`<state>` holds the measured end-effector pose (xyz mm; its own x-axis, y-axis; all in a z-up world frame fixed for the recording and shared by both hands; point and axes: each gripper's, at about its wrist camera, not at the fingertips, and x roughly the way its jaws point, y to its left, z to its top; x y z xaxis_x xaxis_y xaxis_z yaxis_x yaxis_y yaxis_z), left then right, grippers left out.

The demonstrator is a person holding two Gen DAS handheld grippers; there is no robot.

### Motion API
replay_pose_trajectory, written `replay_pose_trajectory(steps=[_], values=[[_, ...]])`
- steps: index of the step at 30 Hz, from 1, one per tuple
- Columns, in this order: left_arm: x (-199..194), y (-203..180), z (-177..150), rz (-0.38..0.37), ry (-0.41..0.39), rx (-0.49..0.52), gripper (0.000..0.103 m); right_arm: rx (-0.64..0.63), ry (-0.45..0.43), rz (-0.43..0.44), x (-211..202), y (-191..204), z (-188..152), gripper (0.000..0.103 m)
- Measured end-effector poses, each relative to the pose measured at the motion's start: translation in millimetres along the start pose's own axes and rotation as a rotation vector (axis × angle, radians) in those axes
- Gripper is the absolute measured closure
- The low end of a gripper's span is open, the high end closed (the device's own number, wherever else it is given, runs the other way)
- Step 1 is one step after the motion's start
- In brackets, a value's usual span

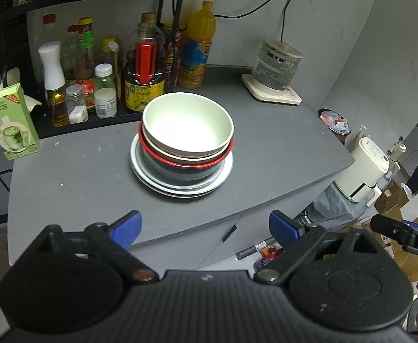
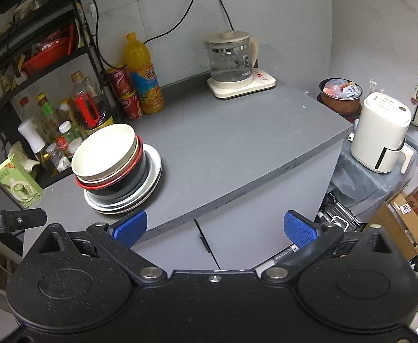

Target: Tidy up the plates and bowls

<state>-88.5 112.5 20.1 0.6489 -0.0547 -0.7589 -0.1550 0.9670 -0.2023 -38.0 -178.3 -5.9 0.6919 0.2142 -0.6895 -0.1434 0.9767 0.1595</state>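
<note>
A stack of dishes stands on the grey counter [image 1: 80, 177]. On top is a cream bowl [image 1: 188, 127], nested in a red-rimmed dark bowl [image 1: 180, 168], on white plates [image 1: 226, 171]. The stack also shows in the right wrist view: cream bowl [image 2: 103, 151], dark bowl [image 2: 123, 184], plates [image 2: 151, 168]. My left gripper [image 1: 206, 228] is open and empty, held back from the counter's front edge, the stack straight ahead. My right gripper [image 2: 214, 227] is open and empty, in front of the counter edge, the stack to its left.
A black rack [image 1: 100, 0] with oil and sauce bottles [image 1: 143, 65] stands behind the stack. A green carton [image 1: 9, 123] is at the left, an orange drink bottle [image 1: 197, 45] and a glass kettle [image 1: 274, 68] at the back. A white appliance [image 2: 380, 137] and boxes sit right of the counter [image 2: 237, 148].
</note>
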Motion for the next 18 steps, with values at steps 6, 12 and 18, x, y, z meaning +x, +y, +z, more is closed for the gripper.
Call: replay_pose_trajectory(steps=[6, 12, 18], values=[[1, 4, 3, 0.006, -0.008, -0.004, 0.008, -0.019, 0.0, 0.001, 4, 6, 6, 0.0], [5, 6, 10, 0.003, -0.011, -0.001, 0.008, -0.027, -0.006, -0.008, 7, 9, 12, 0.0], [9, 11, 15, 0.006, -0.009, 0.001, 0.008, -0.034, -0.004, 0.004, 10, 12, 16, 0.0]])
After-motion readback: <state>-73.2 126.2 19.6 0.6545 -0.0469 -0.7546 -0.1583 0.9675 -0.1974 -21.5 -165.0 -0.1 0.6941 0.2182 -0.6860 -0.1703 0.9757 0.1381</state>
